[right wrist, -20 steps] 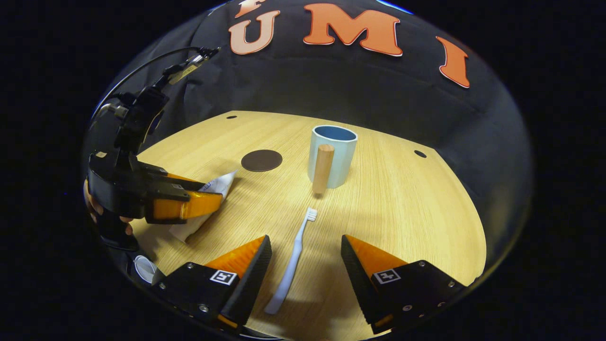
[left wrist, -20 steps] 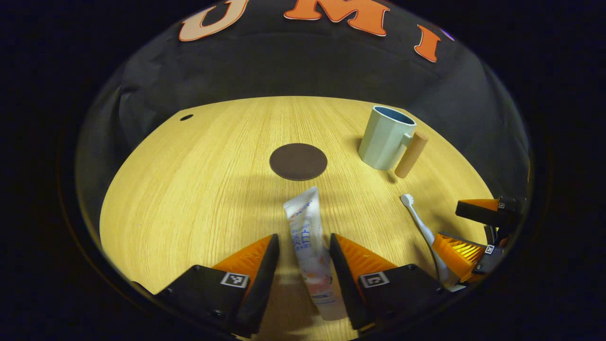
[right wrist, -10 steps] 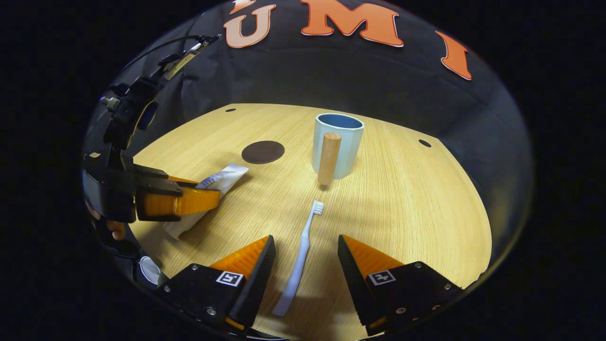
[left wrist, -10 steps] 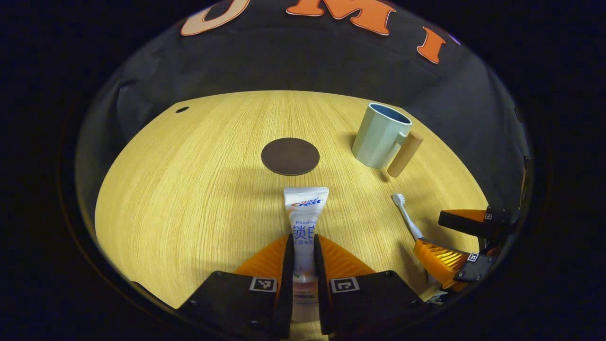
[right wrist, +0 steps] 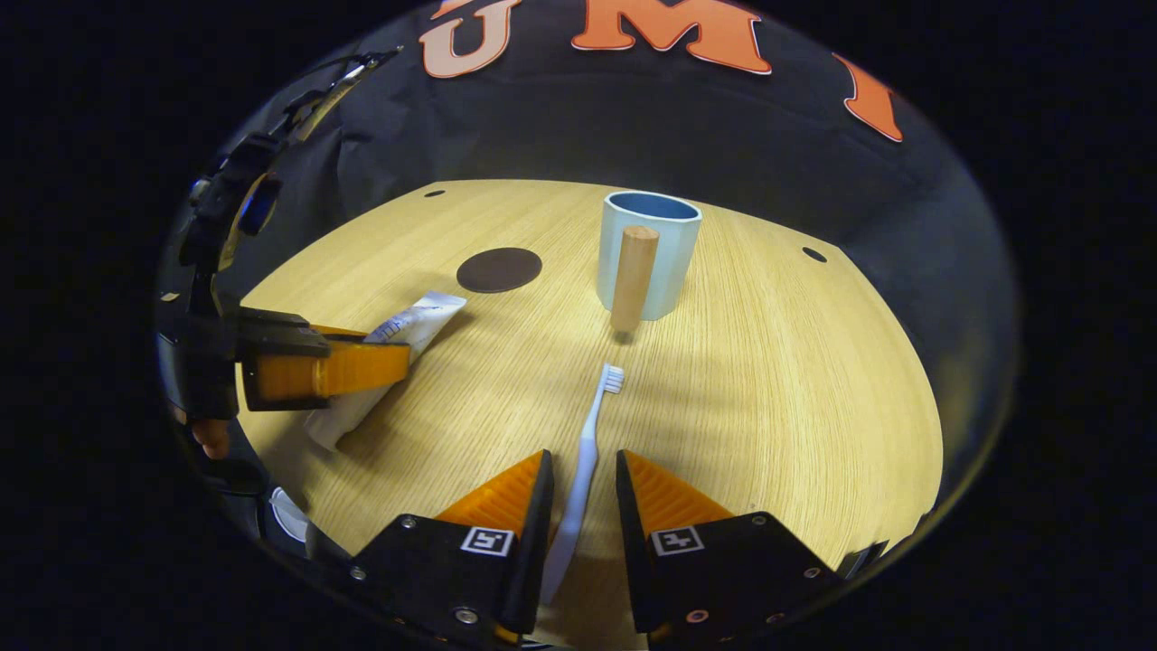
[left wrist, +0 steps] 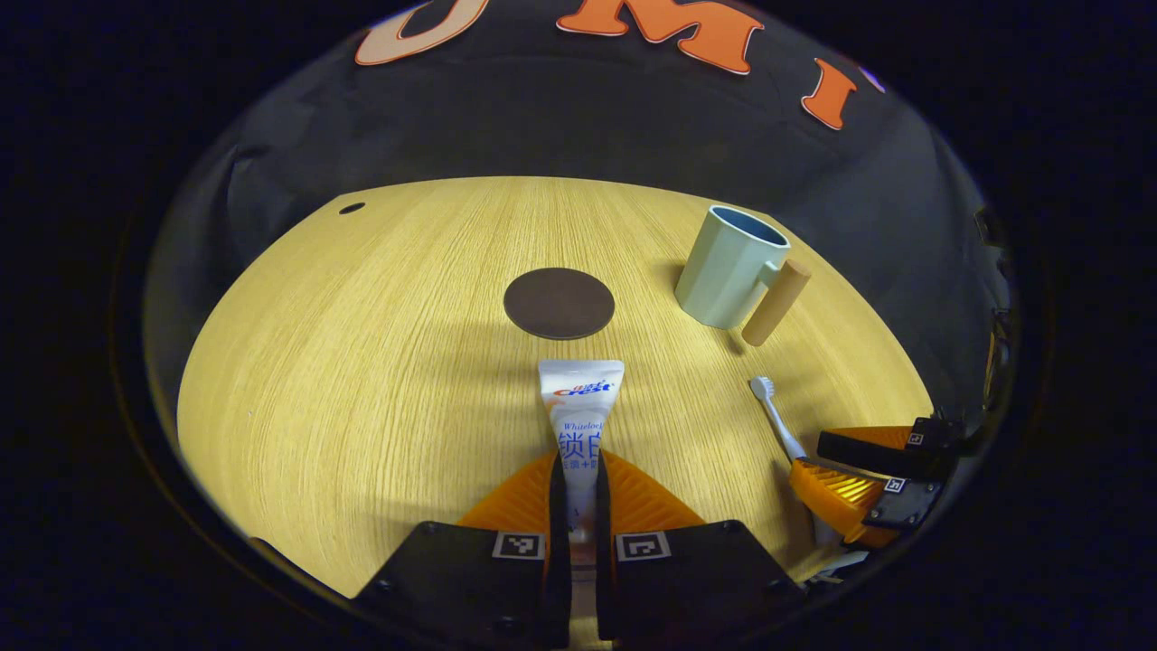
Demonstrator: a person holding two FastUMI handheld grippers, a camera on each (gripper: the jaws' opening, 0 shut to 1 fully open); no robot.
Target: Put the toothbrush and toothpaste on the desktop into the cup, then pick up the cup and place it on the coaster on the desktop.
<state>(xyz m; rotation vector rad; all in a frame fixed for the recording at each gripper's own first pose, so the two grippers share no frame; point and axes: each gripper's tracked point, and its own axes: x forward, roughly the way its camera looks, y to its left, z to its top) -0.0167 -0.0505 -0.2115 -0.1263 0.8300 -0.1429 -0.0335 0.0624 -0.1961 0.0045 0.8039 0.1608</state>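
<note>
The toothpaste [left wrist: 578,411] lies flat on the tabletop [left wrist: 362,362], crimped end toward the coaster [left wrist: 559,303], with the left gripper [left wrist: 576,506] around its lower half, jaws pressed in on both sides of the tube. The toothbrush [right wrist: 587,434] lies on the wood with its bristle head toward the cup [right wrist: 651,253]; its handle runs between the jaws of the right gripper [right wrist: 580,506], which have narrowed around it, though a thin gap seems to remain on each side, so contact is hard to confirm. The cup stands upright near the far edge of the tabletop, its wooden handle [right wrist: 633,276] facing the right gripper. The dark round coaster lies bare, just beyond the tube's end and well apart from the cup.
</note>
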